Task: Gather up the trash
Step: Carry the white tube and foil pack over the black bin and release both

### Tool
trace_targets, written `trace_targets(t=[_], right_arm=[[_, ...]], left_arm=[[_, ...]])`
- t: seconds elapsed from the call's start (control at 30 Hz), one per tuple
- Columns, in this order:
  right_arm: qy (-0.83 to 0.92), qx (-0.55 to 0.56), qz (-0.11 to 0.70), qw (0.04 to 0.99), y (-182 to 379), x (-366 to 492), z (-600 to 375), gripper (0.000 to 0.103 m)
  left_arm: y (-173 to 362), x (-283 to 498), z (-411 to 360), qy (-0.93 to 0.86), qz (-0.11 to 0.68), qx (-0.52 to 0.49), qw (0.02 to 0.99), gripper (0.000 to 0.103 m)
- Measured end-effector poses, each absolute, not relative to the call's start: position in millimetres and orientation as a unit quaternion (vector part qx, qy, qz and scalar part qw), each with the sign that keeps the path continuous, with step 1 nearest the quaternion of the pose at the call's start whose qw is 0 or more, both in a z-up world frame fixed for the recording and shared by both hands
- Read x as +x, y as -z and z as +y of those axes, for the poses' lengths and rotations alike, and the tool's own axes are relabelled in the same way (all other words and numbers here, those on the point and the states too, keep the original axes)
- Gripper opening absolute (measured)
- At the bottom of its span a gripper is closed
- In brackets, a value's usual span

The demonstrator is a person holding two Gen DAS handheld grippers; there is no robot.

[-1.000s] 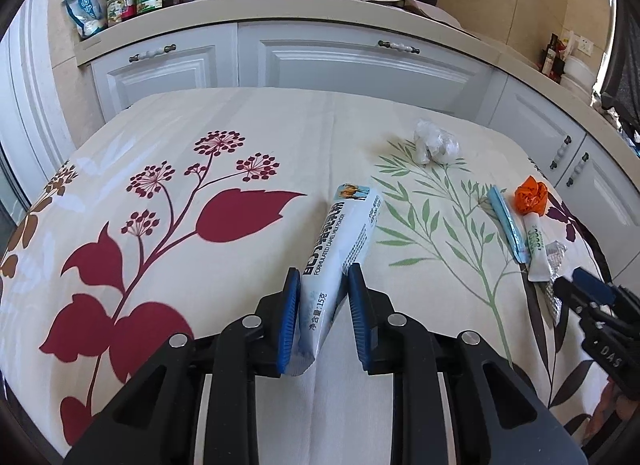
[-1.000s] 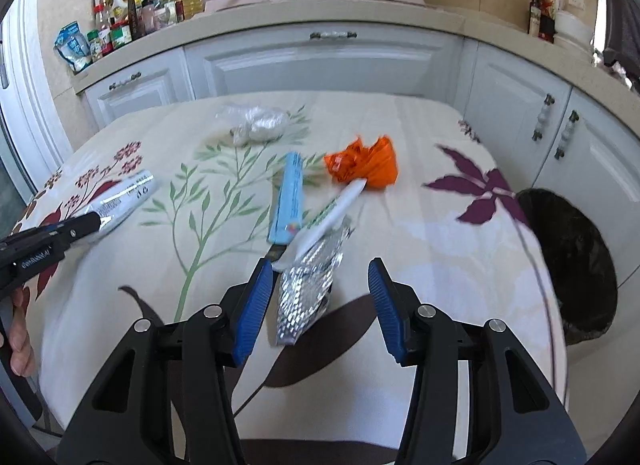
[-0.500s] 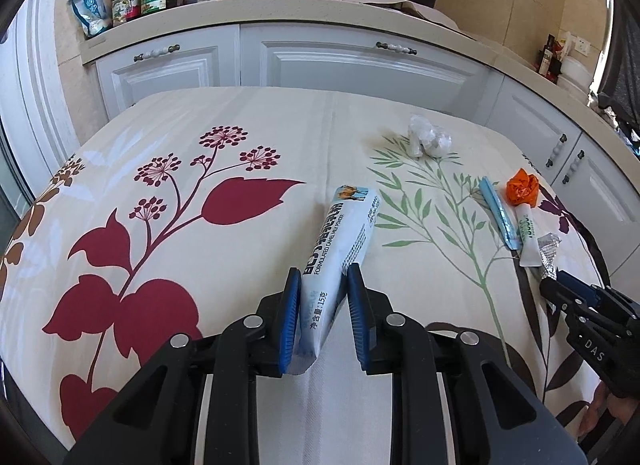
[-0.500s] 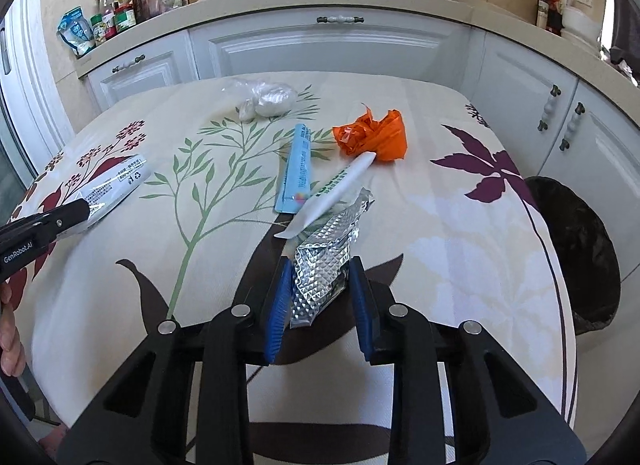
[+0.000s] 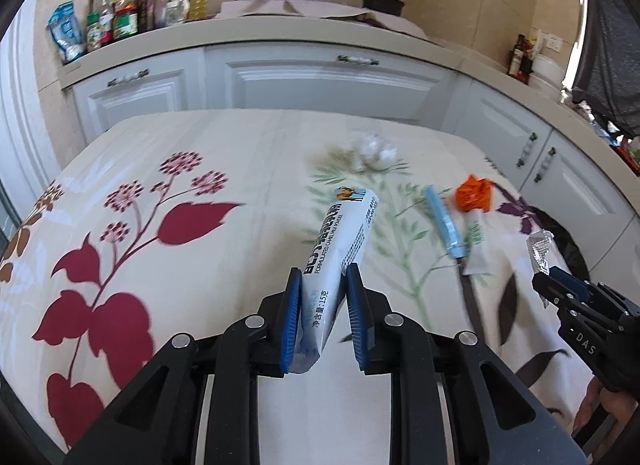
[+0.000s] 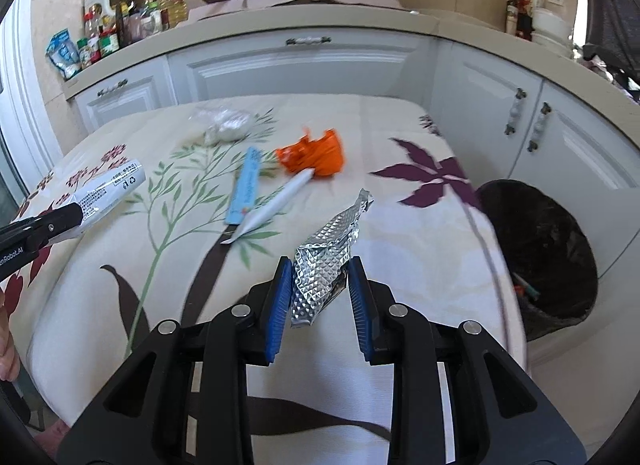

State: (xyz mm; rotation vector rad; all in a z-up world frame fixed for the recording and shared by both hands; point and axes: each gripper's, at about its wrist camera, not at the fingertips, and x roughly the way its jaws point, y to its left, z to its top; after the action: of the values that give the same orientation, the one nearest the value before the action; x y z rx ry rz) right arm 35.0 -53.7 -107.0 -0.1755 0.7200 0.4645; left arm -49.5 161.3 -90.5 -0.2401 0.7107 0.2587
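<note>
Both grippers are carrying trash, and nothing held is yet in the bin. The left gripper (image 5: 323, 305) is holding a white-and-blue milk powder sachet (image 5: 340, 249), its fingers (image 5: 291, 317) clamped on the sachet's lower end while the rest is projecting forward and upward beyond the fingertips, clear of the tabletop (image 5: 240, 153). The right gripper (image 6: 320, 301) is holding a crumpled silver foil wrapper (image 6: 326, 253); its fingers (image 6: 279, 305) are pressing on the wrapper's lower part, the left one flat against it, and the twisted tip is rising ahead of the fingertips. Four pieces are lying uncollected on the floral cloth ahead of the right fingers: a blue stick wrapper (image 6: 245, 187), a white tube-shaped packet (image 6: 276, 205) just beside it and touching the orange crumpled wrapper (image 6: 314, 155) at its far end, and a clear plastic ball (image 6: 224, 123) farther off. The black-lined trash bin (image 6: 540, 249) is standing off the tabletop's edge, to the right of the right fingers, and some litter is already showing inside it. Judged from this, the task is at an early-to-middle stage: two pieces are awaiting drop-off and four remain. Nothing is blocking the right gripper's path to the bin; the left gripper's load would be crossing over the remaining litter and near the other gripper. Cabinets, a pan and bottles on the counter beyond are well apart.
</note>
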Motion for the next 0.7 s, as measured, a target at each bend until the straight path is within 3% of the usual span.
trace_targets(t=[0.7], right_arm=[[-0.095,-0.042,0.265,0.959,62,83,-188,0.028]], left_arm=[[39,46,14,0.009,0.274,-0.046,0.961,0.023]])
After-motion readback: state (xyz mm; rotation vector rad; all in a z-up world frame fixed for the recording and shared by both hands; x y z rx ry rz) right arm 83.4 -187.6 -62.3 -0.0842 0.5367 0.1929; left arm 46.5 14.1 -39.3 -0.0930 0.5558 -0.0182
